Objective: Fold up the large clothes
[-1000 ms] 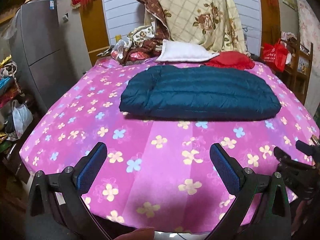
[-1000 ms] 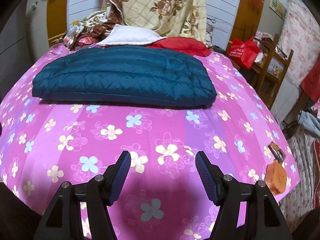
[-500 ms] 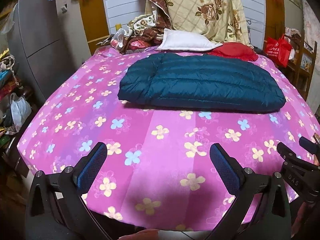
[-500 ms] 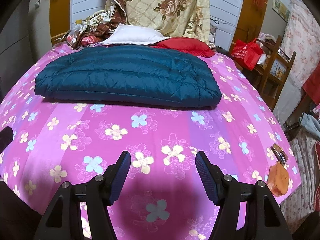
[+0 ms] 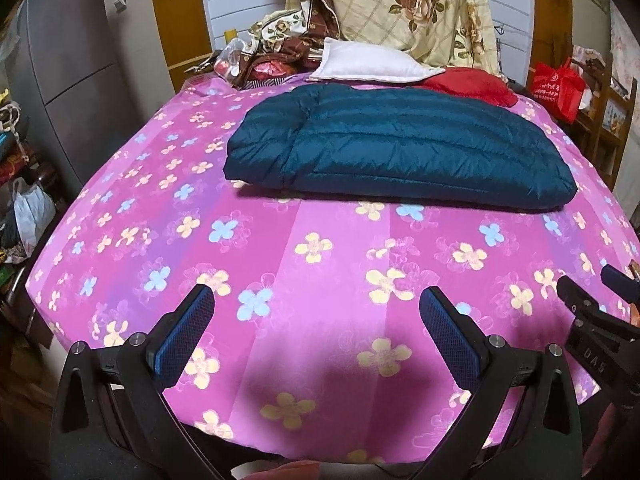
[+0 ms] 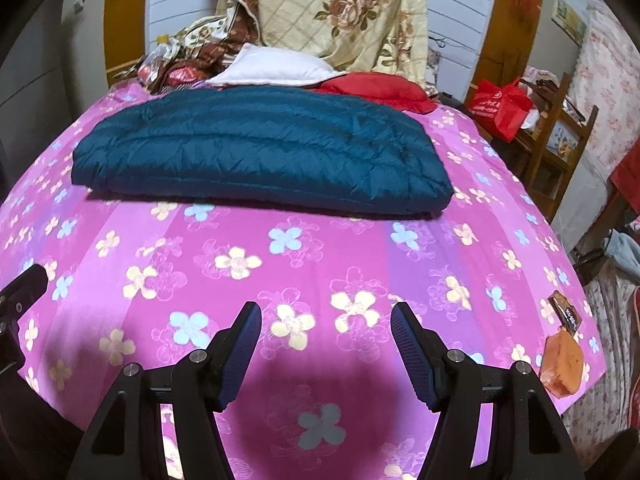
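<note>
Holding both tools above the near edge of the bed, I noted my left gripper (image 5: pixel 316 332) spread wide with nothing between its blue-padded fingers (image 5: pixel 184 330). My right gripper (image 6: pixel 326 354) was likewise released and empty. The quilted dark teal down jacket (image 5: pixel 400 148) lay folded flat across the far half of the pink flower-print bedsheet (image 5: pixel 320 272), well apart from both tools. Behind it sat 1 white pillow (image 5: pixel 372 62) and 1 red cushion (image 5: pixel 472 84). An orange packet (image 6: pixel 562 366) rested at the sheet's right edge.
</note>
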### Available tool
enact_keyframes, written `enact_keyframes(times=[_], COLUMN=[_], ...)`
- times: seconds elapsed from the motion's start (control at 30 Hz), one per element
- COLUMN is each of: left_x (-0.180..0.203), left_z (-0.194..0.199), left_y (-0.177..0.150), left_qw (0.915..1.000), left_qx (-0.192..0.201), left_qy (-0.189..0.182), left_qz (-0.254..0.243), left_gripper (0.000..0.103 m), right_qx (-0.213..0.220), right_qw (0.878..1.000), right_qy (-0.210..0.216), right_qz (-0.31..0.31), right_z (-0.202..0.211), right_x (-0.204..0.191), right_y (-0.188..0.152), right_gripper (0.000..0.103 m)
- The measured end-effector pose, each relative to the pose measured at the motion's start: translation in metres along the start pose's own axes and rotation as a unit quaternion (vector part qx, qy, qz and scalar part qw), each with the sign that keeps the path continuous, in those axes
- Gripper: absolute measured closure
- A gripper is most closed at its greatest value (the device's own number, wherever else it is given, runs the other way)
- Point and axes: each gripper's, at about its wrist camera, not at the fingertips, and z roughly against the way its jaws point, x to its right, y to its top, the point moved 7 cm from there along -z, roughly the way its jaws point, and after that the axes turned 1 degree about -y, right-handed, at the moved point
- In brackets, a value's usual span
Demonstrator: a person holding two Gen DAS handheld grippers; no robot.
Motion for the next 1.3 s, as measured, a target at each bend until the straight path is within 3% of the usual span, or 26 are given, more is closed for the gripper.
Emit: enact_keyframes(times=[1.3], left_x=[0.003], left_z=[-0.017], left_y=[-0.01], left_qw=[0.9993], left_qx=[-0.032], left_qy=[-0.019], left_qz=[0.008], left_gripper=[0.001], right_qx=[0.0], right_qw=[1.0], right_qy=[-0.005], right_qz=[0.005], right_z=[-0.007], right_x=[-0.004], right_y=[-0.003], right_gripper=[0.038])
